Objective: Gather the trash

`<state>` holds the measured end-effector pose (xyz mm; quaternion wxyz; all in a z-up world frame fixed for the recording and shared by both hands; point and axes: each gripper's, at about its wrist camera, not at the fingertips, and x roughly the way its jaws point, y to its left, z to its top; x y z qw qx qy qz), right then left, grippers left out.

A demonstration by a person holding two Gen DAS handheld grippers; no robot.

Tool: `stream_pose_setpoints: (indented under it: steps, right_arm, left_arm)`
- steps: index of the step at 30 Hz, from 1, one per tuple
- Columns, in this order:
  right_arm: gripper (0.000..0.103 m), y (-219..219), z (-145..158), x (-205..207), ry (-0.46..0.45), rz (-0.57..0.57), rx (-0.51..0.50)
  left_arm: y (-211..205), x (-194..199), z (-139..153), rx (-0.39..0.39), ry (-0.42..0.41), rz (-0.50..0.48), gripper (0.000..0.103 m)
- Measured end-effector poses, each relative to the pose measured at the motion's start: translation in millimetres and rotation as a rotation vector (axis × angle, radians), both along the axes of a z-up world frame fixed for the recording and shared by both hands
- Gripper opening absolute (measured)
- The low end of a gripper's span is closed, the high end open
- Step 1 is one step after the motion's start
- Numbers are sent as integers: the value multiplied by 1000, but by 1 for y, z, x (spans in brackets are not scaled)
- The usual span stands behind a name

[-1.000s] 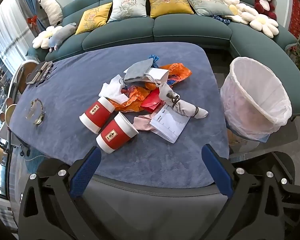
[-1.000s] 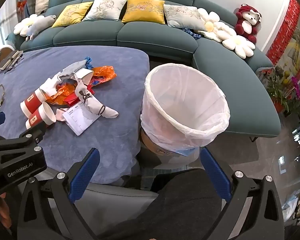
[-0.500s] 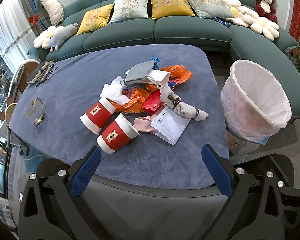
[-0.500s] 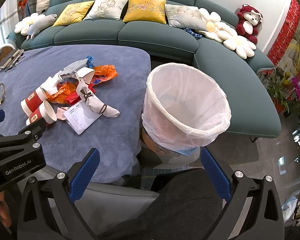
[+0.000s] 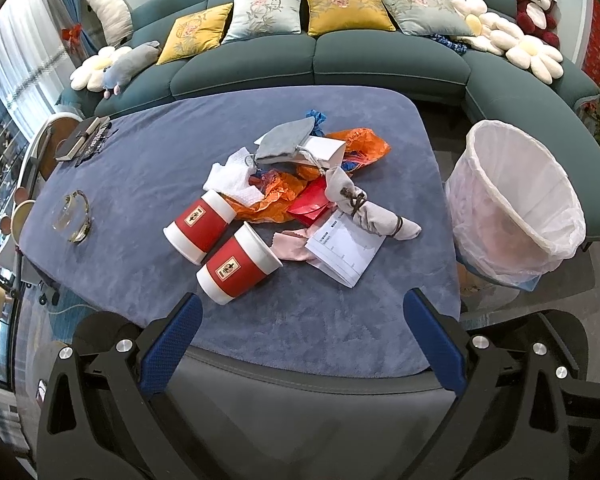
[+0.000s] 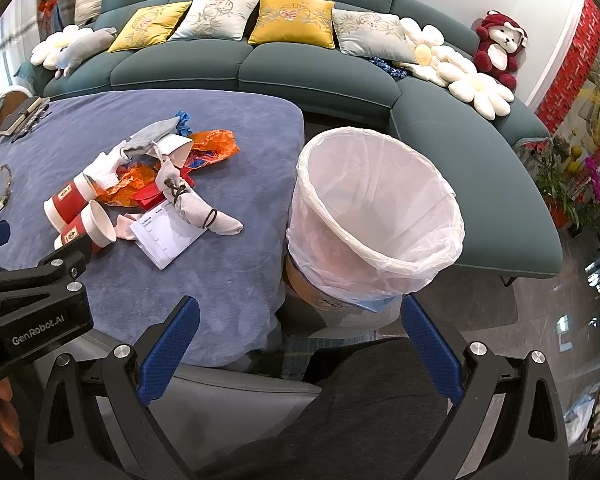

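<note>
A pile of trash lies on the blue-covered table (image 5: 148, 168): two red-and-white paper cups (image 5: 236, 266) on their sides, a white receipt (image 5: 346, 248), a tied grey cloth roll (image 5: 374, 216), orange plastic wrap (image 5: 360, 146), a red packet (image 5: 314, 202), white tissue (image 5: 232, 178) and a grey pouch (image 5: 286, 142). A bin with a white liner (image 5: 516, 204) stands right of the table; it also shows in the right wrist view (image 6: 374, 208). My left gripper (image 5: 300, 308) is open and empty above the table's near edge. My right gripper (image 6: 296, 316) is open and empty, near the bin.
A teal sofa (image 5: 312, 52) with cushions and plush toys curves behind the table. A glass ashtray (image 5: 74, 218) and dark remotes (image 5: 82, 140) lie at the table's left. The left gripper's body (image 6: 32, 296) shows at the right wrist view's left edge.
Both views have shifted only slightly; the trash pile and bin sit a little lower in frame. Both grippers stay open and empty.
</note>
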<state>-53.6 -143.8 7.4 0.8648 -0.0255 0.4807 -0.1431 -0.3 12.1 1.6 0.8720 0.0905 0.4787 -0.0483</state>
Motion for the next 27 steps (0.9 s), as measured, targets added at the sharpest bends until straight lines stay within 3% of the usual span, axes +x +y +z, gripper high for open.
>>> stream_pose_setpoints:
  steps: [27]
  right_arm:
    - [96,4,0,1,3,1,0]
  left_arm:
    - [2,-4,-2,11,11,3,96]
